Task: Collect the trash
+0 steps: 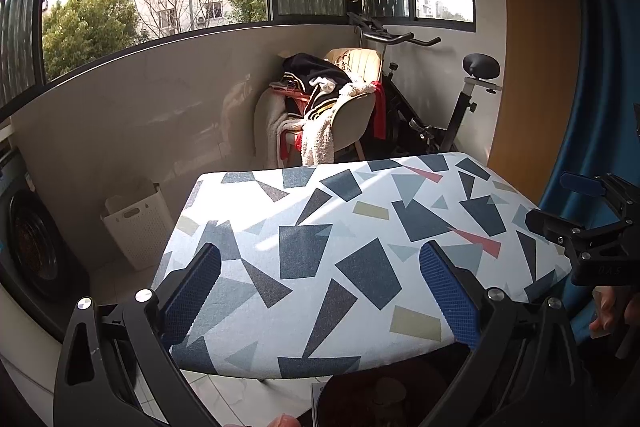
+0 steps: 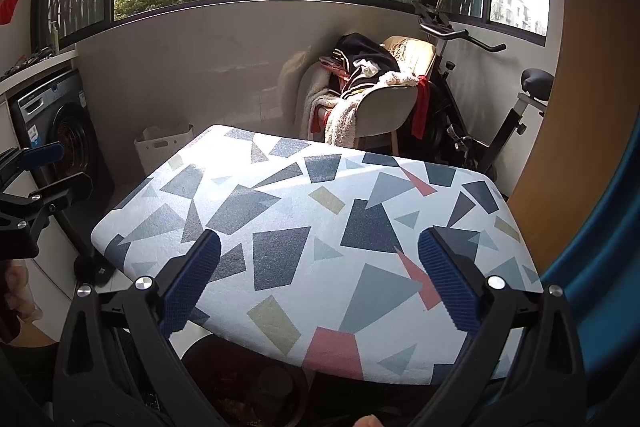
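Observation:
An ironing board (image 1: 320,227) (image 2: 304,219) with a white cover printed in grey, navy, pink and olive shapes fills the middle of both views. My left gripper (image 1: 320,255) hovers open over its near end, blue pads wide apart. My right gripper (image 2: 320,247) is also open above the board. Nothing sits between either pair of fingers. Each gripper shows in the other's view: the right gripper (image 1: 580,203) at the right edge, the left gripper (image 2: 44,167) at the left edge. Under the board's near edge stands a dark round bin (image 1: 384,395) (image 2: 248,387) holding brownish contents.
A white laundry basket (image 1: 136,223) (image 2: 162,147) stands by the wall, with a washing machine (image 1: 32,247) (image 2: 60,135) at the left. A chair piled with clothes (image 1: 320,107) (image 2: 368,95) and an exercise bike (image 1: 460,99) (image 2: 500,107) sit behind the board. A blue curtain (image 1: 592,67) hangs at the right.

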Tool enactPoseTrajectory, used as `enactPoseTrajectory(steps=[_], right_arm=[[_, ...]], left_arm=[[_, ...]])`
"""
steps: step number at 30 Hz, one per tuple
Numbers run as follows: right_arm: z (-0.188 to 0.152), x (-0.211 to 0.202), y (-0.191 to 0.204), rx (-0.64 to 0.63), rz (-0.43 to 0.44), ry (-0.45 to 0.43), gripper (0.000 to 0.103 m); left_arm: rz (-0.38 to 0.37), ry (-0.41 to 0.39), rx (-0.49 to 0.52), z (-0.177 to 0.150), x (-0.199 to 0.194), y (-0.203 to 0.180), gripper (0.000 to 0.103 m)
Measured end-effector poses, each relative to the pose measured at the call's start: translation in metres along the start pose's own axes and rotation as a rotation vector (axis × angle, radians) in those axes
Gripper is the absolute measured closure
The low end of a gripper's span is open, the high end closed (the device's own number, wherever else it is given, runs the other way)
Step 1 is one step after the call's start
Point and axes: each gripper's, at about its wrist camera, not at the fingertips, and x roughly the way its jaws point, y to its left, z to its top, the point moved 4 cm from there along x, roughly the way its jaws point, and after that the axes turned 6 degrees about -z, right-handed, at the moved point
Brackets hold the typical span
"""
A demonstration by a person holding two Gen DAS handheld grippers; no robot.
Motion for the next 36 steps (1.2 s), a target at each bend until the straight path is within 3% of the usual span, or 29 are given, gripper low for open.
enactPoseTrajectory(steps=[36], right_arm=[[-0.0032,0.0008,0.0027,-0.001,0.0,0.005,0.006]], left_arm=[[0.007,-0.004,0.007,-0.0032,-0.0011,0.0006,0.006]])
